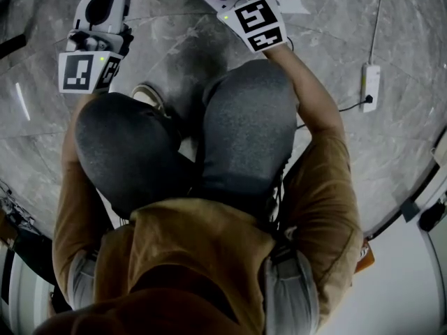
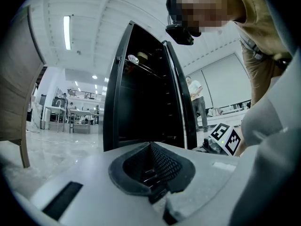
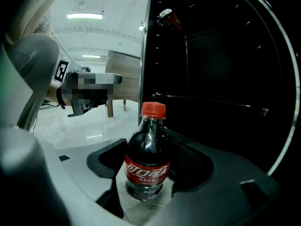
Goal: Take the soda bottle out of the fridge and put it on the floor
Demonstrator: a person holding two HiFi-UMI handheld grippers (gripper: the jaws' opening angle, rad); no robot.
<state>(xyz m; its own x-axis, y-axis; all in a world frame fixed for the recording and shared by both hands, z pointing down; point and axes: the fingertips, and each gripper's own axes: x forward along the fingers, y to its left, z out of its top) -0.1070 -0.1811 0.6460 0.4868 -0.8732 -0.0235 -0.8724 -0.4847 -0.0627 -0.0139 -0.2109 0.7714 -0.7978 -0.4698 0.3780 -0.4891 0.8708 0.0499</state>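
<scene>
Now R gripper (image 3: 149,185) pinches upright soda bottle (image 3: 146,154), red label w/ white Chinese script; L gripper (image 2: 151,161) jaws pressed together, empty.

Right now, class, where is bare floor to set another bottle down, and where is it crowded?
Free: marble floor between the left gripper and right gripper, and the stretch between the right forearm and the power strip, except its cable. Crowded: under the knees by the shoe, and around the soda bottle between the right gripper's jaws.
</scene>
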